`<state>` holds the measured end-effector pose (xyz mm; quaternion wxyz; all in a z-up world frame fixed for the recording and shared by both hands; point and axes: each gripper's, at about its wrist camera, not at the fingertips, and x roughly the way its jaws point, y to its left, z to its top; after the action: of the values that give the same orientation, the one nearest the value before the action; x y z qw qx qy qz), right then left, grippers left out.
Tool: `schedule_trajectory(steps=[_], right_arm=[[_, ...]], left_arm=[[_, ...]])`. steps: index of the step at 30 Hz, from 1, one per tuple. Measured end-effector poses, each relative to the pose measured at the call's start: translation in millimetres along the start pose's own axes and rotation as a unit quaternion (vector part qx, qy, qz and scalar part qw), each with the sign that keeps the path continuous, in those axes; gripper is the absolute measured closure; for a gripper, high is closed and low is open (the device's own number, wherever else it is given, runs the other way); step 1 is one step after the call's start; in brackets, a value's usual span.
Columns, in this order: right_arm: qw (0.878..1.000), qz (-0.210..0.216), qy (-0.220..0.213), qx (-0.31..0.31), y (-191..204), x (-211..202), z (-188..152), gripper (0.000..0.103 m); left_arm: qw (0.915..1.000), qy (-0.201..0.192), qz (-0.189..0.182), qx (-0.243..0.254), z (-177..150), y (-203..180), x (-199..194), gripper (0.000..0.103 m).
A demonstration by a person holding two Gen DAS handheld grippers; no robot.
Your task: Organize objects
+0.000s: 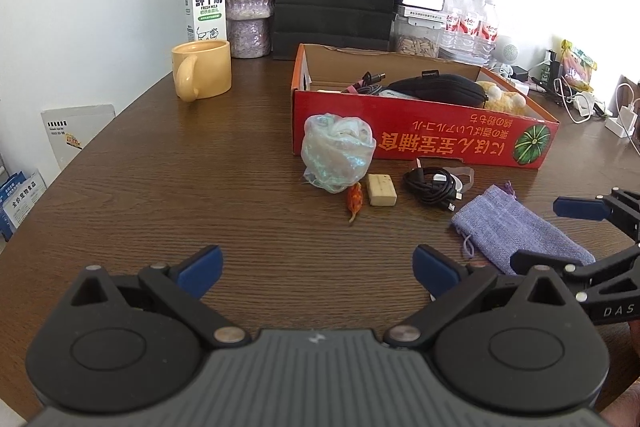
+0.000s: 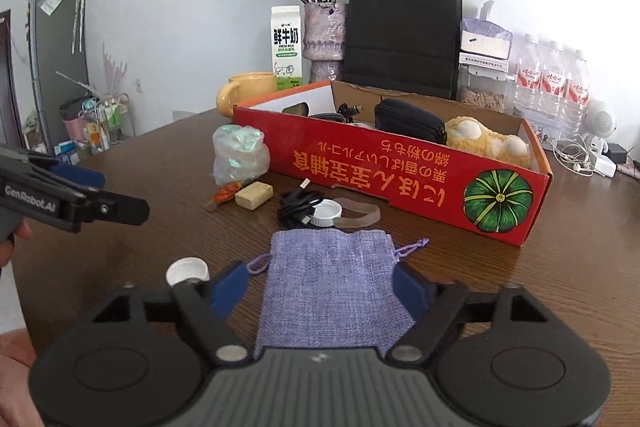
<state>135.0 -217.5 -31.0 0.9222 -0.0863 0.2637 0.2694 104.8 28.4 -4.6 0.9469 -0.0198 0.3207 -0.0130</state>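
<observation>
Pouch lies flat between the wide-open right gripper's fingers, unclamped. Left gripper gapes too, over bare table short of the red box.

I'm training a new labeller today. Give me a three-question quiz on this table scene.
1. True or false: the purple pouch lies inside the red box.
2. What lies between the right gripper pads: A) pouch, B) mug, C) cable?
3. Fill in: the left gripper is ____ and holds nothing.

Key: 1 false, it lies on the table in front of the box; 2 A; 3 open.
</observation>
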Motion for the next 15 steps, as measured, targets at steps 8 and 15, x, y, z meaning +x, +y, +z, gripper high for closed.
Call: schedule_trajectory(steps=[8, 15], right_arm=[[0.997, 0.006, 0.075, 0.007, -11, 25, 3, 0.0], [0.998, 0.005, 0.064, 0.017, -11, 25, 1, 0.008]], left_arm=[[1.0, 0.004, -0.007, 0.002, -1, -1, 2, 0.0], [0.9997, 0.008, -0.021, 0.011, -1, -10, 5, 0.0]])
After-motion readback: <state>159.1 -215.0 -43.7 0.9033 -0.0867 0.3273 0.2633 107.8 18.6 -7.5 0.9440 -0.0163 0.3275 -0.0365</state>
